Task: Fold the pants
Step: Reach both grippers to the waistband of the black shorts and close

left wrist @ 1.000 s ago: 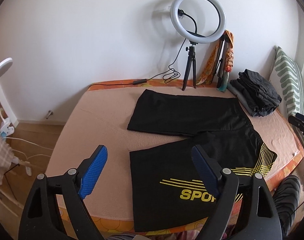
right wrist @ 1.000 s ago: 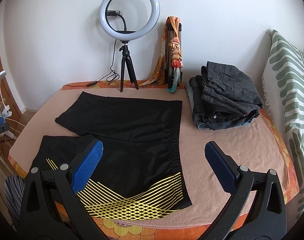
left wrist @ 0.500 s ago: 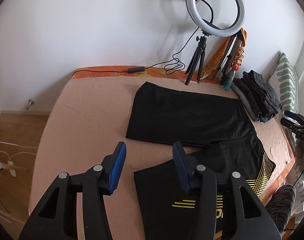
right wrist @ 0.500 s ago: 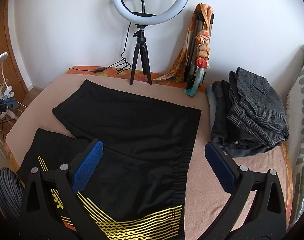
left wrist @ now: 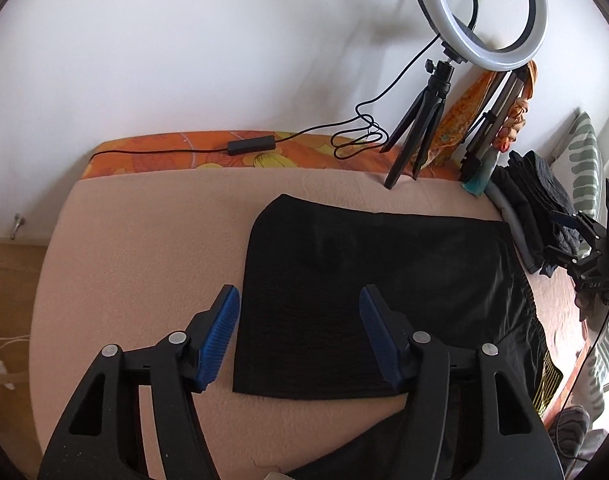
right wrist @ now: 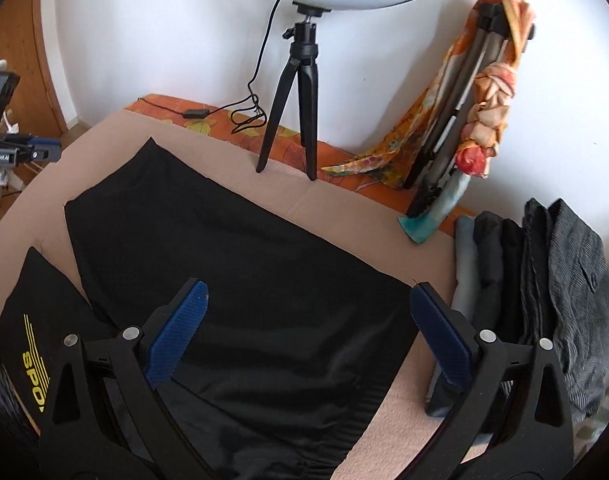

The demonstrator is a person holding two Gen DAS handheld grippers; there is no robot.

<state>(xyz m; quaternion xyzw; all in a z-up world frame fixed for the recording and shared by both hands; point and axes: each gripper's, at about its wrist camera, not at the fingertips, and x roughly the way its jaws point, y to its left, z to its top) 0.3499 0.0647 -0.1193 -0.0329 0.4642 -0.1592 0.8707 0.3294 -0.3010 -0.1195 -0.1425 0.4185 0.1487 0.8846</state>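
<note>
The black pants [left wrist: 368, 292] are spread flat on the bed [left wrist: 144, 264], one leg lying across the beige cover and the other — printed with yellow lines and letters [right wrist: 32, 364] — seen at the near edge. The left hand-held gripper [left wrist: 300, 332] is held above the hem end of the far leg, its blue-padded jaws apart and clamped on nothing. The right hand-held gripper [right wrist: 308, 336] is held over the waistband end, jaws likewise wide apart and empty. A stack of folded clothes [right wrist: 544, 300] lies just beside the waistband. A ring light [left wrist: 480, 16] on a small tripod stands at the wall behind the pants, near a folded tripod wrapped in an orange scarf [right wrist: 484, 108].
</note>
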